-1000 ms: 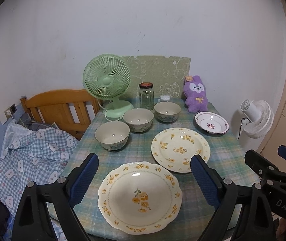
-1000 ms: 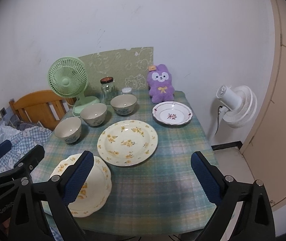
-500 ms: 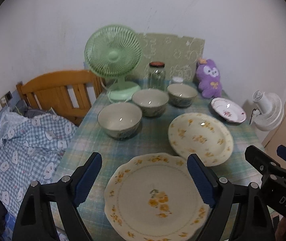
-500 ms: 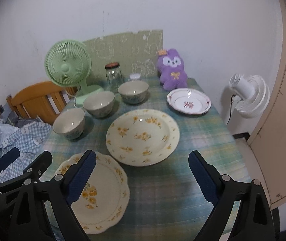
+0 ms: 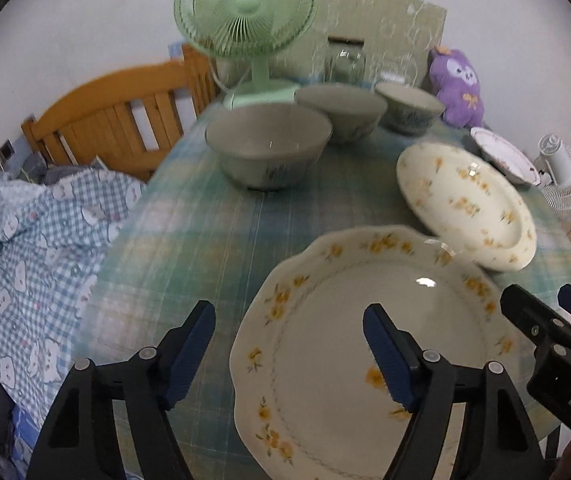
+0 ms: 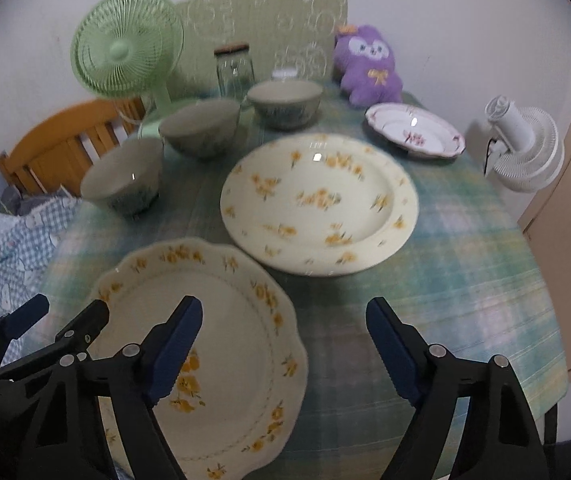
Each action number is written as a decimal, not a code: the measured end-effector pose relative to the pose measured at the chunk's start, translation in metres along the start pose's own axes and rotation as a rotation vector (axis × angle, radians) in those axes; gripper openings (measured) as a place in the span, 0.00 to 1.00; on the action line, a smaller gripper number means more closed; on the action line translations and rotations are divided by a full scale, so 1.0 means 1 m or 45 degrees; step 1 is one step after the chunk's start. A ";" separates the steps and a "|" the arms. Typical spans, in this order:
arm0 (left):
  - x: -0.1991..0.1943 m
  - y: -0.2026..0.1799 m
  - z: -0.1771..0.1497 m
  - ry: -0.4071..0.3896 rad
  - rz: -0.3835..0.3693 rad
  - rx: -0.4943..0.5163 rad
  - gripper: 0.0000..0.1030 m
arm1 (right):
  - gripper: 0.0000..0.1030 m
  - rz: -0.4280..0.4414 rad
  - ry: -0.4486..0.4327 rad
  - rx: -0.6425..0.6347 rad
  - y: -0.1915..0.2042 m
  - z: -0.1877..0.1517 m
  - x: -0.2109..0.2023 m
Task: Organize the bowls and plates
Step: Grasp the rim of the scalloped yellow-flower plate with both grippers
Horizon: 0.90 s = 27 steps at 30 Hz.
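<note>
A scalloped cream plate with yellow flowers lies at the table's near edge. My left gripper hovers over its left rim; the jaws are closing, the rim lies below the gap and the pads are clear of it. My right gripper hovers over the same scalloped plate's right rim, jaws closing too, nothing pressed. Behind lie a round flowered plate and a small red-patterned plate. Three grey-green bowls stand in a diagonal row on the left.
At the back of the checked tablecloth stand a green fan, a glass jar and a purple plush toy. A white fan is off the right edge. A wooden chair and checked cloth are left.
Both grippers have come down and forward toward the scalloped plate, which now fills the lower part of each view. Both pairs of jaws have narrowed.
</note>
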State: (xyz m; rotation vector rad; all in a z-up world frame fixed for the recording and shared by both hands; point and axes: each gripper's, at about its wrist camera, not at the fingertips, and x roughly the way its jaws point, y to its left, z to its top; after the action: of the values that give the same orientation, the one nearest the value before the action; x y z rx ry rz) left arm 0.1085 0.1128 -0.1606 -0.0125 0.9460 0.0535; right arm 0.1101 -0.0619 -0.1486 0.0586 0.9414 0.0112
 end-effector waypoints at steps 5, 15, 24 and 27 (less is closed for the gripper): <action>0.018 0.003 -0.004 0.059 -0.008 0.015 0.72 | 0.81 -0.021 0.078 -0.029 0.007 -0.006 0.021; 0.036 0.008 -0.006 0.159 -0.035 0.049 0.51 | 0.59 -0.014 0.222 -0.015 0.008 -0.013 0.048; 0.045 0.012 -0.002 0.232 -0.082 0.078 0.47 | 0.51 -0.034 0.318 0.010 0.010 -0.012 0.062; 0.045 0.012 -0.002 0.245 -0.088 0.081 0.46 | 0.51 -0.041 0.333 0.025 0.011 -0.010 0.063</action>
State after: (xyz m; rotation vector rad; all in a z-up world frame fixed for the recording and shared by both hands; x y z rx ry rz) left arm 0.1327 0.1266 -0.1981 0.0084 1.1381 -0.0427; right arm 0.1391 -0.0485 -0.2050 0.0611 1.2042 -0.0207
